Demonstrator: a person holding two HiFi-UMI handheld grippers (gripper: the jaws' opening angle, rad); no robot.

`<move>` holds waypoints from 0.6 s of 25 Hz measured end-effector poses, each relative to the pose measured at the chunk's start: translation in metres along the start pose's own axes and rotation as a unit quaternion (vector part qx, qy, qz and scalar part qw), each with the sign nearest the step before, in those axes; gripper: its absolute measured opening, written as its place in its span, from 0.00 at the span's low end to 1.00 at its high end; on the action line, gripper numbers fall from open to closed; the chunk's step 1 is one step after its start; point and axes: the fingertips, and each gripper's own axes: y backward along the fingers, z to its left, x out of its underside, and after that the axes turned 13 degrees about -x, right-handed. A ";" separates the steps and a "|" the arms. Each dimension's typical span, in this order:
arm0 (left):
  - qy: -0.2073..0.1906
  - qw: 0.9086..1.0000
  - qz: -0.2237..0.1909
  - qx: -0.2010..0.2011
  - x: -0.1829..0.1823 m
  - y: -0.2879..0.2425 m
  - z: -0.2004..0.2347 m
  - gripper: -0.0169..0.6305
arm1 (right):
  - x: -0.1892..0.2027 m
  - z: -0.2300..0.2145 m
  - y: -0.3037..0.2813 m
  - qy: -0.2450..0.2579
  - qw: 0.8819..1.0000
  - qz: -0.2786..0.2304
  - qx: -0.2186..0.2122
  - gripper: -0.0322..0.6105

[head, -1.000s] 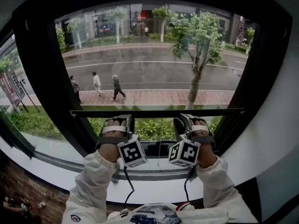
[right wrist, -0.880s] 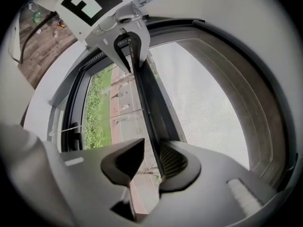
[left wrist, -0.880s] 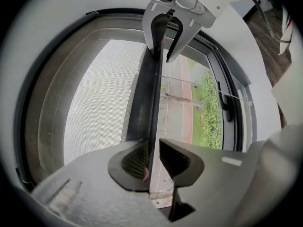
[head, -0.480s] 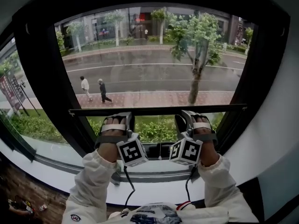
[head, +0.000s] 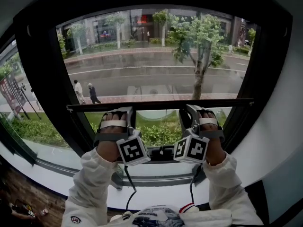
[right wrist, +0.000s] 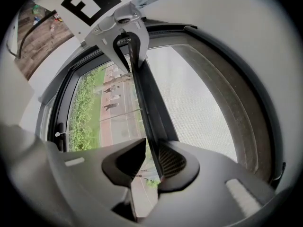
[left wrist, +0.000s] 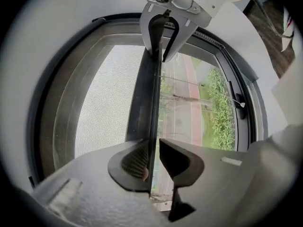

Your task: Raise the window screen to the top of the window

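The window screen (head: 156,56) is a fine grey mesh (left wrist: 109,93) (right wrist: 199,98) filling the upper window. Its dark bottom bar (head: 156,103) runs level across the pane, about halfway up. My left gripper (head: 118,116) is shut on the bar left of centre, with the bar's thin lip (left wrist: 150,103) between its jaws (left wrist: 152,152). My right gripper (head: 193,113) holds the same bar (right wrist: 151,98) right of centre. Its jaws (right wrist: 152,160) have just been closing a little on the lip. Each gripper view shows the other gripper (left wrist: 163,32) (right wrist: 127,41) further along the bar.
A black window frame (head: 45,79) surrounds the glass, with a white sill (head: 156,193) below and a white wall (head: 279,141) at right. A thin pull cord (head: 162,150) hangs under the bar. Outside are a wet street, a tree (head: 199,37) and two walkers (head: 85,92).
The bottom bar and both grippers have risen together up the window, with more open glass showing beneath. The walkers outside have moved left.
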 end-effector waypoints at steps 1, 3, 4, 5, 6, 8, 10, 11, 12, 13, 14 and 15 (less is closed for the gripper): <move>0.000 1.000 -0.001 -0.001 0.000 0.000 0.001 0.14 | 0.000 -0.001 0.001 -0.001 1.000 -0.001 0.000 0.19; -0.001 1.000 -0.002 -0.001 -0.001 0.000 0.002 0.14 | 0.000 -0.001 0.001 0.000 1.000 -0.001 -0.001 0.19; -0.002 1.000 -0.003 -0.001 -0.001 0.001 0.002 0.14 | 0.000 -0.001 0.001 0.000 1.000 -0.001 -0.002 0.19; -0.002 1.000 -0.003 0.000 -0.001 0.001 0.001 0.14 | 0.000 0.000 0.001 0.000 1.000 -0.001 -0.002 0.19; -0.002 1.000 -0.003 -0.001 0.000 0.001 0.001 0.14 | -0.001 0.000 0.001 0.000 1.000 -0.001 -0.003 0.19; -0.003 1.000 -0.003 -0.005 0.000 0.001 0.002 0.14 | 0.000 0.000 0.001 0.002 1.000 0.000 0.000 0.20; -0.006 1.000 -0.003 -0.015 -0.001 0.000 0.006 0.14 | 0.000 -0.003 0.002 0.003 1.000 0.000 0.007 0.20; -0.007 1.000 -0.002 -0.019 -0.002 0.000 0.008 0.14 | 0.000 -0.005 0.002 0.003 1.000 -0.001 0.009 0.21; -0.008 1.000 -0.002 -0.019 -0.002 -0.001 0.010 0.14 | 0.000 -0.007 0.002 0.003 1.000 -0.002 0.010 0.21; -0.006 1.000 -0.003 -0.016 -0.003 -0.002 0.011 0.14 | 0.000 -0.010 0.003 0.002 1.000 -0.003 0.008 0.21; -0.004 1.000 -0.004 -0.013 -0.004 -0.002 0.012 0.14 | 0.000 -0.011 0.003 0.002 1.000 -0.003 0.006 0.20; -0.002 1.000 -0.006 -0.012 -0.005 -0.001 0.013 0.14 | 0.000 -0.012 0.004 0.002 1.000 -0.004 0.006 0.20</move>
